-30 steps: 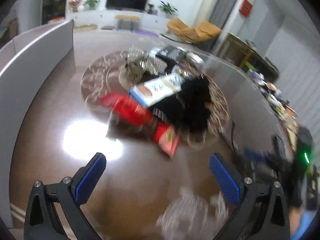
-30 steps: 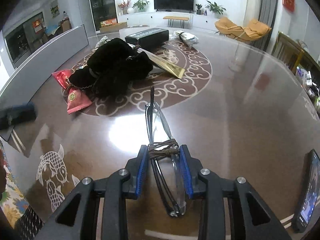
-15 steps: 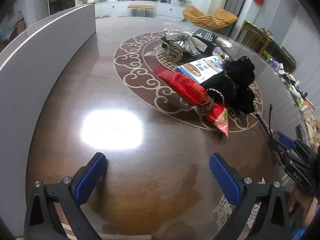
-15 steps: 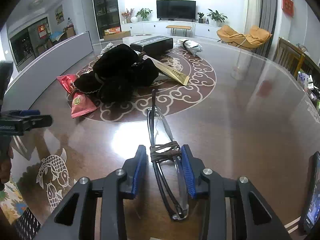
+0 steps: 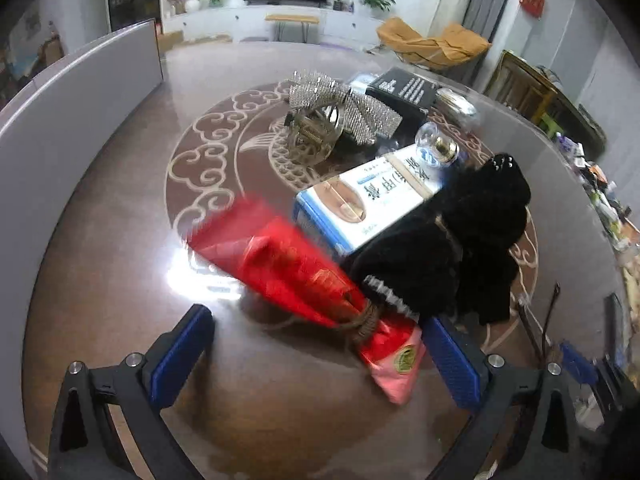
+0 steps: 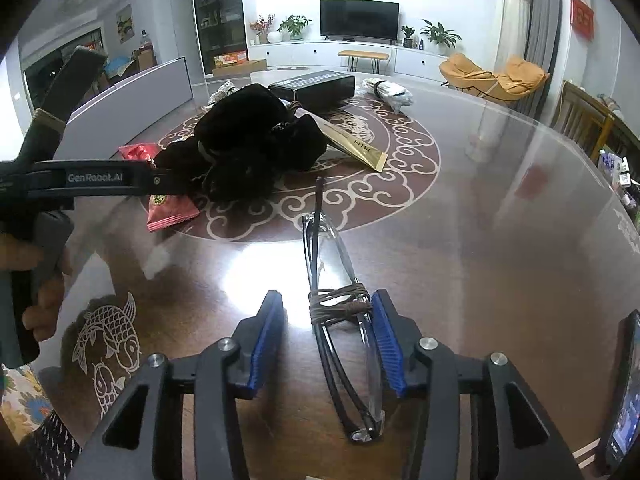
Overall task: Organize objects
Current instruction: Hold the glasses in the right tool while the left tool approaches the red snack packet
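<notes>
On table, I see R gripper (image 6: 328, 336) opening, glasses (image 6: 340, 320) between pads, right pad touching; long axis points away. L gripper (image 5: 320, 352) wide open, empty.

White-walled living room — television (image 6: 359, 19), orange armchair (image 6: 494, 76)
</notes>
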Demonstrator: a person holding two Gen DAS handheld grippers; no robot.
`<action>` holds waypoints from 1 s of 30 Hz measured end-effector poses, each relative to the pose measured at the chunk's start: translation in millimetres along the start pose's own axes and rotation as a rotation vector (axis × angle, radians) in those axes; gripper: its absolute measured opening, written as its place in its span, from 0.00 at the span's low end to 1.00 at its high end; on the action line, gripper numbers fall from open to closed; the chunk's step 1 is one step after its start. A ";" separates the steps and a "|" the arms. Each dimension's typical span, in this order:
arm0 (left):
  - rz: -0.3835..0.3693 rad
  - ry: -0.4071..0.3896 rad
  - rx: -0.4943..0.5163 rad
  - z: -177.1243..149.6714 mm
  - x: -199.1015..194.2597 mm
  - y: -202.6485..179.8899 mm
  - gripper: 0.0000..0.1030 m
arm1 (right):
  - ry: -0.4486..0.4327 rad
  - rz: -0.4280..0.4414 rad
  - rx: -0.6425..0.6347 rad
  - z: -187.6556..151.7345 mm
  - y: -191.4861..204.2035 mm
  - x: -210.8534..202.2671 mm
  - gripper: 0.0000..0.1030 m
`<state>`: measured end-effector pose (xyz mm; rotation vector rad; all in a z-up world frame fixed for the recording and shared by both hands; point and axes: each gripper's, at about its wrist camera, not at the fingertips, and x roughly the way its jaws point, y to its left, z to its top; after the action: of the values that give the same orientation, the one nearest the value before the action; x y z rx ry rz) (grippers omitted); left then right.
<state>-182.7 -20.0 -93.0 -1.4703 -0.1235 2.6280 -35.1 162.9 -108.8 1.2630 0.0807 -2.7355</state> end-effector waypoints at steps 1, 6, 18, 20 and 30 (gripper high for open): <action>0.004 0.007 0.016 -4.0 -2.9 5.7 1.00 | 0.000 0.000 0.000 0.6 -0.3 0.6 0.46; 0.041 0.024 0.112 -18.8 -10.2 25.9 1.00 | -0.001 -0.001 -0.002 -0.2 -0.1 0.8 0.46; -0.082 0.043 0.088 -2.1 -7.2 10.7 1.00 | 0.004 -0.029 0.014 -0.3 -5.9 3.6 0.56; -0.072 0.022 0.035 -3.5 -8.8 17.2 1.00 | 0.004 -0.030 0.013 -0.3 -5.9 3.8 0.56; 0.035 0.005 0.052 11.0 6.8 40.0 1.00 | 0.004 -0.029 0.012 -0.2 -6.7 4.5 0.56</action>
<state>-198.5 -58.6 -98.3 -1.4759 -0.0292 2.6327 -38.8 169.1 -112.3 1.2809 0.0838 -2.7622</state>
